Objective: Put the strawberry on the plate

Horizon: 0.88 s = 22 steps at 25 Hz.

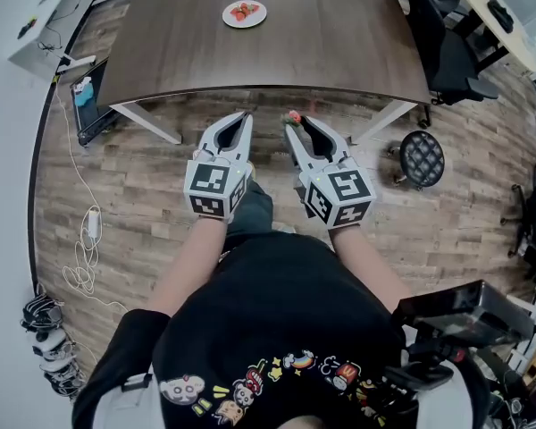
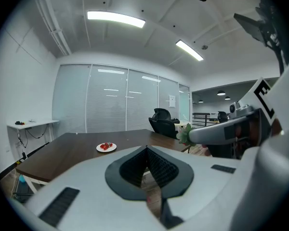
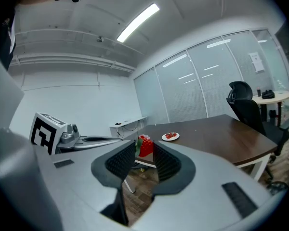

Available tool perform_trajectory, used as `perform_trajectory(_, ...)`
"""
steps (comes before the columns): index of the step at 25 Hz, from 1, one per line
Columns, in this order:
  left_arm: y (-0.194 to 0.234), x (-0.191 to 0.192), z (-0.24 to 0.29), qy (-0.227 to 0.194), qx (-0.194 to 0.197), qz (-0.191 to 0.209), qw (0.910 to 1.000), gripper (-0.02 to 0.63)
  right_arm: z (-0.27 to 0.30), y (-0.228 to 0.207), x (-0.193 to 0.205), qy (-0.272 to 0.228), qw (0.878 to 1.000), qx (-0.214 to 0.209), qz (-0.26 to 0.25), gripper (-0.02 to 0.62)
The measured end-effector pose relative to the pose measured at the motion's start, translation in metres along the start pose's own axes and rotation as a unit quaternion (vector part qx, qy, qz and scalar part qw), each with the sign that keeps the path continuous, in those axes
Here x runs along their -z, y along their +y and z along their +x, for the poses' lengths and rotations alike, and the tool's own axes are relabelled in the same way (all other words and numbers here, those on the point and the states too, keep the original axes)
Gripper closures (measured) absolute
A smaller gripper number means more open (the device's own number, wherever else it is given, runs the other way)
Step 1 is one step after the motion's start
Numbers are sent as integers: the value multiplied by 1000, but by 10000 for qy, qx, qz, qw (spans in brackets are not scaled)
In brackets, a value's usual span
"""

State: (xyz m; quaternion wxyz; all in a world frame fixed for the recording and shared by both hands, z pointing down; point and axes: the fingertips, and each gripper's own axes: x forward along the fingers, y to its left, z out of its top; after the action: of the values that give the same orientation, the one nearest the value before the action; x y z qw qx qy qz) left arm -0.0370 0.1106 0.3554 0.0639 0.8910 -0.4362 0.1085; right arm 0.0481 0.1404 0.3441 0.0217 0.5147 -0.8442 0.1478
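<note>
The dark table [image 1: 277, 52] lies ahead of both grippers; the left gripper [image 1: 245, 117] is pressed together on nothing, just beside the right gripper [image 1: 290, 127], whose tips are pinched on the strawberry [image 3: 145, 146]. The white plate [image 1: 245, 13], on which red fruit lies, is set well ahead of the right gripper and slightly to its left. The pinch is best kept light so the soft fruit is not crushed, and released only once lowered over a bare part of the plate.
</note>
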Motion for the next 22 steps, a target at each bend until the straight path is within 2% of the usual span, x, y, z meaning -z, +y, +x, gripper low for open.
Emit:
perform_trajectory(8,58,8,53,187,-52,-199,9996,617,74,-25,3,265,9996,37,-33,477)
perform_trajectory(12,82,20,78,414,7,-337,9986,617,107,-38,12,507,9987,98,-7,477)
perform_trajectory(22,138,21,151,788,437,-513,9946,617,193,-70,0,846,9956,366,143,477)
